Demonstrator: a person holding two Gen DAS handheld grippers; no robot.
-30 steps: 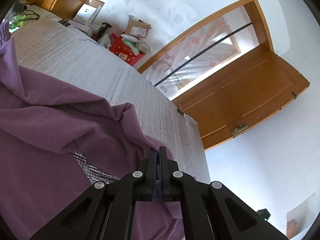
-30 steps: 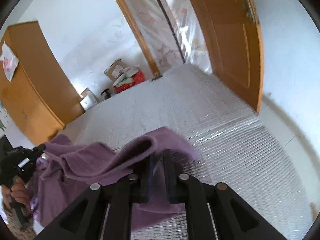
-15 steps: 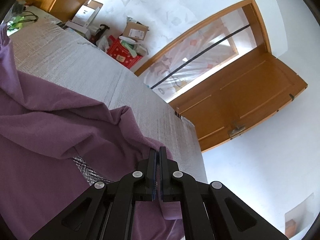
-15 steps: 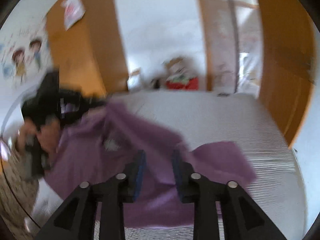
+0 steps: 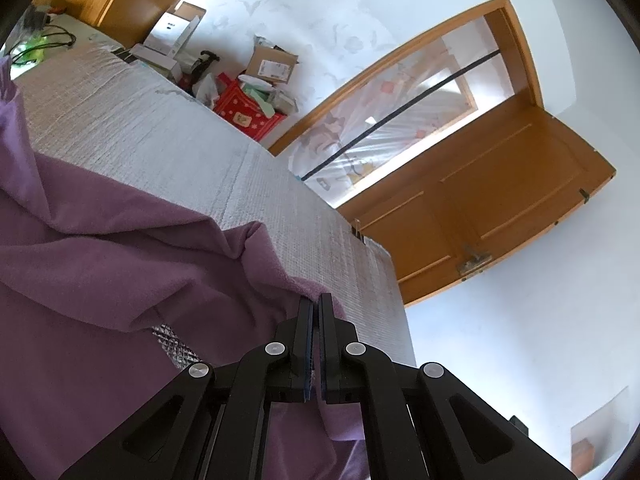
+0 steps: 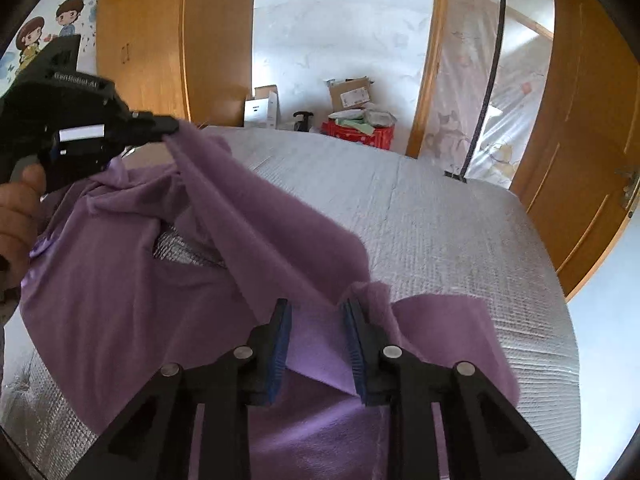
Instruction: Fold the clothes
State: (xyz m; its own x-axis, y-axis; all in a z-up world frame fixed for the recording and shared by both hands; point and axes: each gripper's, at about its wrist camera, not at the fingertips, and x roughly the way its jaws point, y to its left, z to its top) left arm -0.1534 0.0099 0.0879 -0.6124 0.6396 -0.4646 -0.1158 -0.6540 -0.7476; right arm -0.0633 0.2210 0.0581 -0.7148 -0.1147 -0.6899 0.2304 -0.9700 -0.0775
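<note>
A purple garment (image 5: pixel 100 264) lies rumpled on a bed with a grey textured cover (image 5: pixel 160 128). My left gripper (image 5: pixel 316 304) is shut on an edge of it. In the right wrist view that left gripper (image 6: pixel 170 130), held by a hand (image 6: pixel 20 204), lifts a corner of the garment (image 6: pixel 120 300) at the upper left. A taut fold runs down from it to my right gripper (image 6: pixel 316 308). The right jaws stand apart and are closing, with the fold of cloth between them and the blue pads (image 6: pixel 282 340) not pressing on it.
The grey bed cover (image 6: pixel 440 232) lies bare to the right and far side. Cardboard boxes and a red box (image 6: pixel 360 132) sit on the floor beyond the bed. A wooden door (image 6: pixel 592 140) stands open on the right, a wardrobe (image 6: pixel 160 40) at the back left.
My right gripper let go of the garment's edge, opened, rolled and swung left to the fold near the middle. The left gripper kept still, holding its edge.
</note>
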